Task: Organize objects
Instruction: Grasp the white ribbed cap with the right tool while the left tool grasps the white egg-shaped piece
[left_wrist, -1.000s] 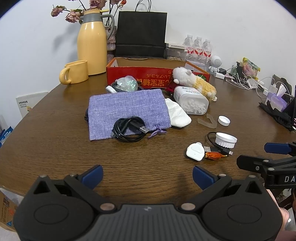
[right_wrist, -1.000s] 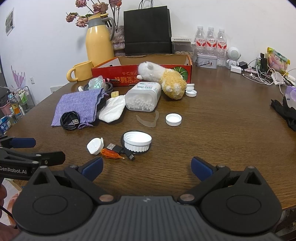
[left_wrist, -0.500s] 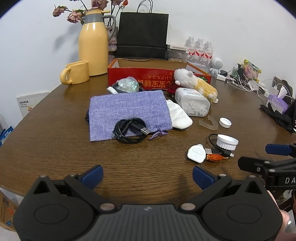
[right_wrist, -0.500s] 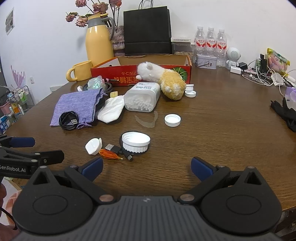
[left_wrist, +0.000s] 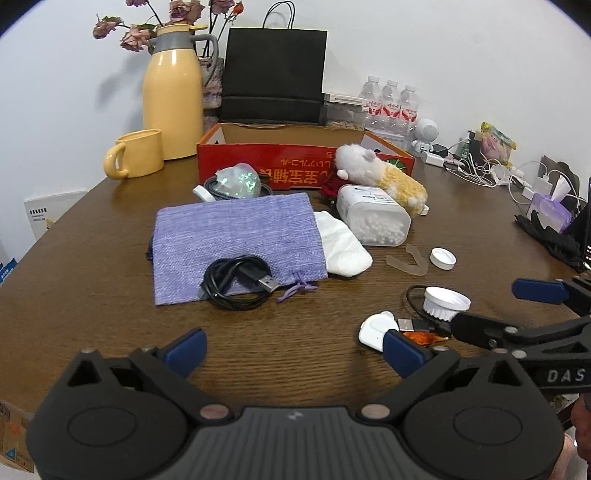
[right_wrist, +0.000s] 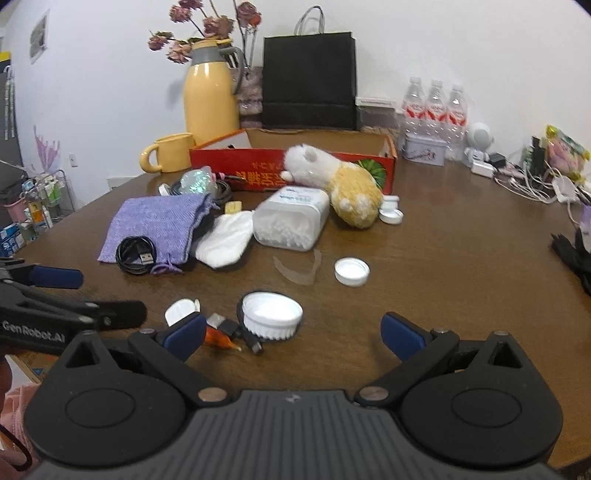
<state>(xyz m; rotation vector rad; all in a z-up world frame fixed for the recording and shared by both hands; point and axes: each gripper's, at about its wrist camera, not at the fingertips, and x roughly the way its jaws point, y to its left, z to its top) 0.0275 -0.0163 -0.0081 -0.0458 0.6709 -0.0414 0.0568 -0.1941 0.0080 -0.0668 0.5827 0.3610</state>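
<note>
Both pairs of blue-tipped fingers are spread wide with nothing between them: the left gripper (left_wrist: 293, 350) hangs over the near edge of the table (left_wrist: 92, 266), and the right gripper (right_wrist: 293, 334) hovers low beside it, its tips just short of a white ribbed lid (right_wrist: 270, 319). That lid sits on a thin black cord beside a small USB plug (right_wrist: 221, 323), an orange wrapper (right_wrist: 218, 338) and a white charger (right_wrist: 179, 312). Farther in, a coiled black cable (left_wrist: 238, 282) lies on the near corner of a purple pouch (left_wrist: 236, 240), with a white cloth (left_wrist: 343, 243) touching the pouch's right edge. A clear tub (left_wrist: 373, 219) of white beads lies on its side just beyond the cloth, against a plush toy (left_wrist: 380, 177) that leans on a red box (left_wrist: 266, 171). A small white cap (left_wrist: 442, 258) and a clear plastic strip (left_wrist: 406, 260) lie apart to the right.
</note>
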